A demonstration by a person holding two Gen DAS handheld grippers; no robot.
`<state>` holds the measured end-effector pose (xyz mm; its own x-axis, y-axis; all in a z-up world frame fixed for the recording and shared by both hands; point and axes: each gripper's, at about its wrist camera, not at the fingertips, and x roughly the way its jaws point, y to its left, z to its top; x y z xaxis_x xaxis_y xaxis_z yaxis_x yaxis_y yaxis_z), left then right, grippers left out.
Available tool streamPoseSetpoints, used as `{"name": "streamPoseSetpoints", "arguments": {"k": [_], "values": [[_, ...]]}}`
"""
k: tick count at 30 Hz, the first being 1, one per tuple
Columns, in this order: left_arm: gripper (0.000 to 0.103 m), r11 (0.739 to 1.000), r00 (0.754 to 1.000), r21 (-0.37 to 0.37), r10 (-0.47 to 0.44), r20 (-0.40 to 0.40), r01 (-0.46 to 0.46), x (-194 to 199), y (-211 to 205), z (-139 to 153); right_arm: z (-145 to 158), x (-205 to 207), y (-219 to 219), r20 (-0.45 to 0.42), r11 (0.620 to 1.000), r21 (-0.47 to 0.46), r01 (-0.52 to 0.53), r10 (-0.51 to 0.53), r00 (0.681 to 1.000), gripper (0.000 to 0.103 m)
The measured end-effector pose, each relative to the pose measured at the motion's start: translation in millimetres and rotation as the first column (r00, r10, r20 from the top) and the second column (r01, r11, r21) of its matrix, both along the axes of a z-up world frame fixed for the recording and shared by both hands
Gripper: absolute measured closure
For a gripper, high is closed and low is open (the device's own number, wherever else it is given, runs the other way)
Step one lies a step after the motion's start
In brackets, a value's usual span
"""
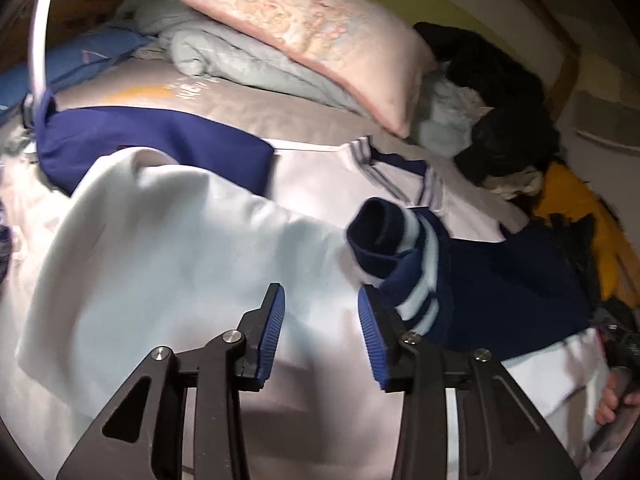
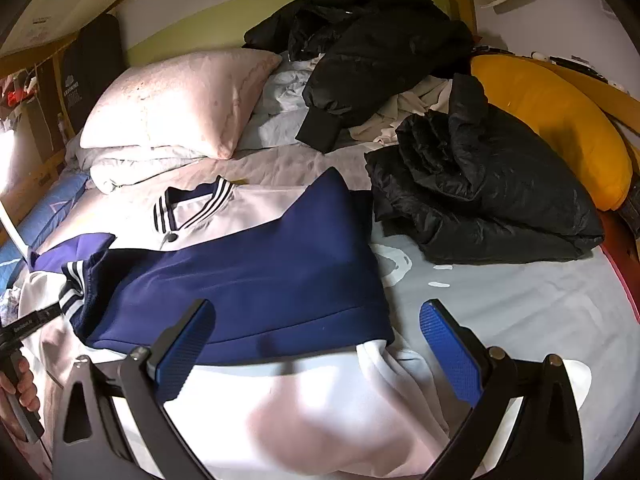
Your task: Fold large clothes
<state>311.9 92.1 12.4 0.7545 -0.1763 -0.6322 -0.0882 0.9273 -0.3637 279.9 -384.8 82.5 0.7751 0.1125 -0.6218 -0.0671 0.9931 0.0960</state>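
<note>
Jacket (image 2: 240,280) spread flat on bed (image 2: 520,312) for folding, collar toward pillow (image 2: 180,104). Navy sleeve (image 1: 404,264) already laid across white body, cuff by left gripper (image 1: 322,336): part open, nothing between pads. Right gripper (image 2: 316,352) wide, empty, poised over hem, probably ready for next fold.

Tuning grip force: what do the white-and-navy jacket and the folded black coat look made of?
Jacket: looks like matte knit fleece or sweatshirt cloth, soft thick folds, with ribbed striped cuff. Folded black coat: probably a thin nylon or polyester shell over padding, with a faint sheen, fine crinkles and puffy quilted sections.
</note>
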Motion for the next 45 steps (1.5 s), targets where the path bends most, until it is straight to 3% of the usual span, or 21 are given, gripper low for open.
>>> {"name": "streamPoseSetpoints", "arguments": {"k": [4, 8, 13, 15, 18, 19, 20, 23, 26, 30, 31, 32, 34, 42, 43, 45], "values": [[0.038, 0.996, 0.994, -0.054, -0.068, 0.084, 0.073, -6, -4, 12, 1, -2, 1, 0.005, 1.0, -0.007, -0.002, 0.002, 1.0, 0.001], [0.017, 0.99, 0.981, -0.018, -0.138, 0.138, 0.142, -9, -22, 26, 0, -1, 1, 0.001, 1.0, -0.007, 0.001, -0.001, 1.0, 0.001], [0.016, 0.989, 0.987, 0.033, -0.146, 0.061, 0.144, 4, -40, 16, -2, -1, 4, -0.004, 1.0, -0.019, -0.005, 0.005, 1.0, 0.001], [0.018, 0.991, 0.992, 0.071, -0.118, 0.043, 0.115, 7, -41, 8, -2, -1, 6, -0.003, 1.0, -0.028, -0.008, 0.008, 1.0, 0.001], [0.053, 0.991, 0.994, 0.103, -0.087, 0.067, 0.08, 3, -37, 7, -4, -2, 9, -0.003, 0.999, -0.046, -0.016, 0.016, 1.0, 0.001], [0.072, 0.992, 0.993, 0.094, -0.091, 0.078, 0.083, 2, -35, 7, -4, -1, 10, -0.004, 0.998, -0.053, -0.019, 0.019, 1.0, 0.001], [0.081, 0.993, 0.991, 0.079, -0.097, 0.087, 0.09, 1, -33, 8, -6, -1, 12, -0.006, 0.998, -0.062, -0.023, 0.023, 1.0, 0.001], [0.093, 0.994, 0.989, 0.075, -0.088, 0.117, 0.08, -4, -27, 13, -10, 2, 17, -0.016, 0.996, -0.086, -0.029, 0.028, 0.999, 0.001], [0.095, 0.994, 0.993, 0.095, -0.061, 0.105, 0.051, -5, -25, 14, -13, 3, 21, -0.024, 0.995, -0.096, -0.037, 0.034, 0.999, 0.001], [0.094, 0.995, 0.989, 0.054, -0.09, 0.116, 0.084, -6, -21, 12, -13, 1, 24, -0.019, 0.994, -0.104, -0.043, 0.042, 0.999, 0.001], [0.084, 0.995, 0.989, 0.036, -0.092, 0.117, 0.088, -7, -20, 12, -13, 1, 23, -0.017, 0.994, -0.103, -0.044, 0.043, 0.999, 0.001], [0.063, 0.995, 0.989, 0.01, -0.096, 0.113, 0.096, -6, -18, 12, -12, 0, 23, -0.016, 0.994, -0.101, -0.044, 0.043, 0.999, 0.001], [0.053, 0.995, 0.987, -0.031, -0.087, 0.136, 0.092, -8, -14, 11, -12, 0, 23, -0.016, 0.994, -0.099, -0.044, 0.043, 0.999, 0.001], [0.055, 0.994, 0.993, 0.04, -0.108, 0.051, 0.106, 17, -25, -1, -13, 1, 24, -0.021, 0.994, -0.101, -0.041, 0.039, 0.999, 0.001], [0.077, 0.992, 0.992, 0.055, -0.115, 0.043, 0.113, 19, -26, -4, -13, 1, 25, -0.022, 0.994, -0.102, -0.04, 0.038, 0.999, 0.001], [0.086, 0.99, 0.994, 0.106, -0.098, 0.037, 0.094, 18, -28, -5, -14, 0, 25, -0.021, 0.993, -0.108, -0.04, 0.037, 0.999, 0.001]]}}
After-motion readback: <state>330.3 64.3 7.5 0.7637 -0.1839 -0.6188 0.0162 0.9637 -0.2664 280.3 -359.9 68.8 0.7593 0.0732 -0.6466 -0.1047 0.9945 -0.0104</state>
